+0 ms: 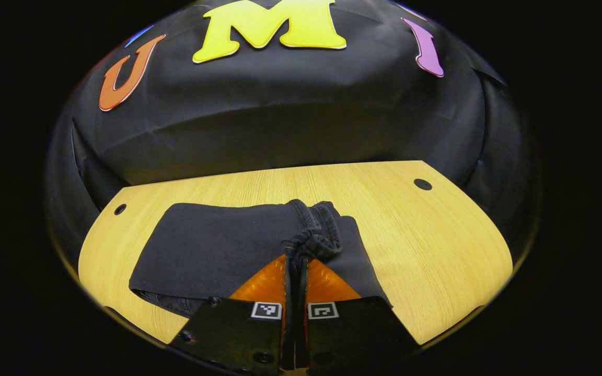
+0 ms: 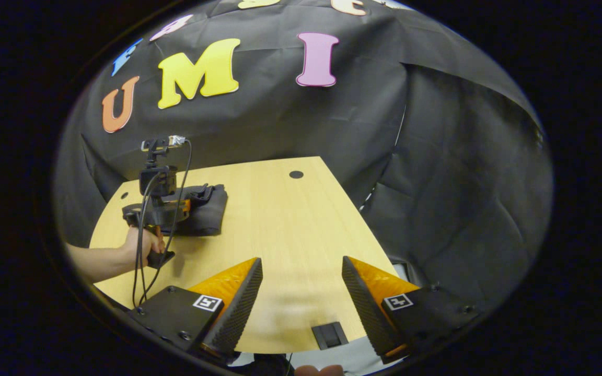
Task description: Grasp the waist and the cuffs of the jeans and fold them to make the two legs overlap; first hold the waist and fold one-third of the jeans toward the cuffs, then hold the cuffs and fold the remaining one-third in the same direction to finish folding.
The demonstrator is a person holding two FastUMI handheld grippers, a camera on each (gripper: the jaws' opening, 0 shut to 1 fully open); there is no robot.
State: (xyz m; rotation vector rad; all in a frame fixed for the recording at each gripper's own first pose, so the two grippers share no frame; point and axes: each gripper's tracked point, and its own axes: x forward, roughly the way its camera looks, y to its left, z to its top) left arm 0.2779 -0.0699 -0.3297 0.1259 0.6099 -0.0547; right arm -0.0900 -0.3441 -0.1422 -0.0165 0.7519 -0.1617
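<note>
In the left gripper view the left gripper [image 1: 296,277] is sitting at bottom centre, its two fingers pressed together and pinching a bunched hem of the folded black denim jeans [image 1: 217,248], which are lying across the lower middle of the pale wood-grain tabletop [image 1: 437,235]. Square black-and-white coded markers are showing on the gripper's body — no readable writing.

In the right gripper view the right gripper [image 2: 301,292] is hanging with fingers spread wide, holding nothing, over bare table. At middle left a hand [image 2: 141,245] is gripping the other tool beside the jeans [image 2: 209,211]; cables are partly hiding it. Creased black cloth is walling the booth.
</note>
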